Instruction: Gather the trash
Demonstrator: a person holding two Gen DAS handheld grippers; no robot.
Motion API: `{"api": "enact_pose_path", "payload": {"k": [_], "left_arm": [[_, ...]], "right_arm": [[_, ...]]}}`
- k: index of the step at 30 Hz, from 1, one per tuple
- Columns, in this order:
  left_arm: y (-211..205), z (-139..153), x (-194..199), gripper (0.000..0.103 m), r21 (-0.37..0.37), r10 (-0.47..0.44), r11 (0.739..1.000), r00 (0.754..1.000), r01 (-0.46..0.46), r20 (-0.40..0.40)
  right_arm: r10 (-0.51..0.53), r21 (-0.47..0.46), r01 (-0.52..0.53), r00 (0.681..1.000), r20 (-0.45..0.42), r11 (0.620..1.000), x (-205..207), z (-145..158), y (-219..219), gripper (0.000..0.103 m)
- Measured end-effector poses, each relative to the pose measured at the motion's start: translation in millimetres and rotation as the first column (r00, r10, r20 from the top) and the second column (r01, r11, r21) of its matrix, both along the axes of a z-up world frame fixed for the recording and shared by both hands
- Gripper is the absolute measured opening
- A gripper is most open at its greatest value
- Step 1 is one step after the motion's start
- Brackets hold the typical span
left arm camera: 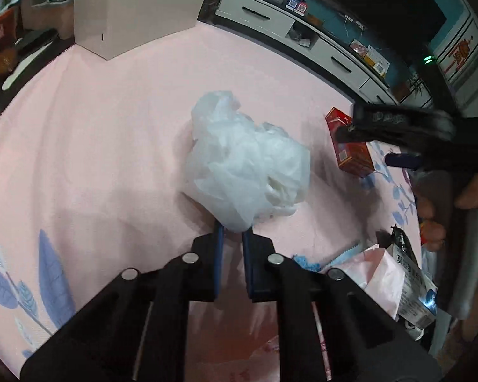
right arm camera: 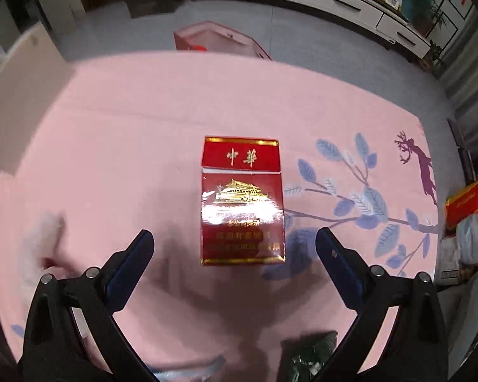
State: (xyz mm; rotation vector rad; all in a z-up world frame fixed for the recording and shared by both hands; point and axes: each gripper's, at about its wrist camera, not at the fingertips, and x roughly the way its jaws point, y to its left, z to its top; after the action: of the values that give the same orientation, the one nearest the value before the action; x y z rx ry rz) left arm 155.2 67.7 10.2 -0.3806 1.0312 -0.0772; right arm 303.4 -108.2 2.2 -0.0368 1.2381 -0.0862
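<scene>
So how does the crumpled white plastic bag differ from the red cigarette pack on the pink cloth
The crumpled white plastic bag is soft, shapeless and translucent; the red cigarette pack is a rigid, glossy printed box. The left gripper is shut on the bag, while the pack lies flat, ungripped, ahead of the open right gripper. Both sit on the pink cloth.

Bare pink tablecloth [right arm camera: 137, 146] around cigarette pack [right arm camera: 242, 202]

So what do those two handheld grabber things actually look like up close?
Each is matte black plastic. The left gripper and right gripper carry two angular fingers lined with dark blue pads, joined by linkage bars with round silver pins. No cables or sleeves show.
</scene>
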Motion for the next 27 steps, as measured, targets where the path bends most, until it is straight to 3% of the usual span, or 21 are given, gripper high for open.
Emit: {"api": "enact_pose_path", "payload": {"k": [5, 9, 11, 13, 21, 27], "left_arm": [[2.3, 5.3, -1.2, 0.005, -0.029, 0.013, 0.999, 1.000, -0.013, -0.002], [2.2, 17.0, -5.3, 0.004, -0.065, 0.011, 0.998, 1.000, -0.009, 0.028], [3.5, 24.0, -9.1, 0.003, -0.058, 0.020, 0.998, 0.999, -0.017, 0.047], [5.1, 28.8, -10.4, 0.003, -0.062, 0.026, 0.998, 0.998, -0.023, 0.057], [11.1, 47.0, -21.1, 0.003, -0.102, 0.045, 0.994, 0.994, -0.036, 0.095], [7.0, 80.8, -41.0, 0.003, -0.100, 0.036, 0.995, 0.981, -0.017, 0.188]], "right_arm": [[-0.004, -0.017, 0.004, 1.000, -0.017, 1.000, 1.3, -11.8, -0.7, 0.097], [-0.026, 0.033, 0.027, 0.999, -0.036, 0.999, 2.0, -20.6, -5.4, 0.088], [-0.024, 0.065, 0.027, 0.999, -0.036, 0.998, 1.9, -21.8, -6.5, 0.081], [0.000, 0.064, 0.002, 1.000, -0.020, 0.998, 0.0, -17.2, -4.7, 0.056], [-0.008, 0.102, 0.011, 1.000, -0.030, 0.995, -5.3, -7.3, -11.5, 0.056], [0.033, 0.175, -0.048, 0.996, 0.089, 0.983, -39.0, 60.2, -17.5, 0.056]]}}
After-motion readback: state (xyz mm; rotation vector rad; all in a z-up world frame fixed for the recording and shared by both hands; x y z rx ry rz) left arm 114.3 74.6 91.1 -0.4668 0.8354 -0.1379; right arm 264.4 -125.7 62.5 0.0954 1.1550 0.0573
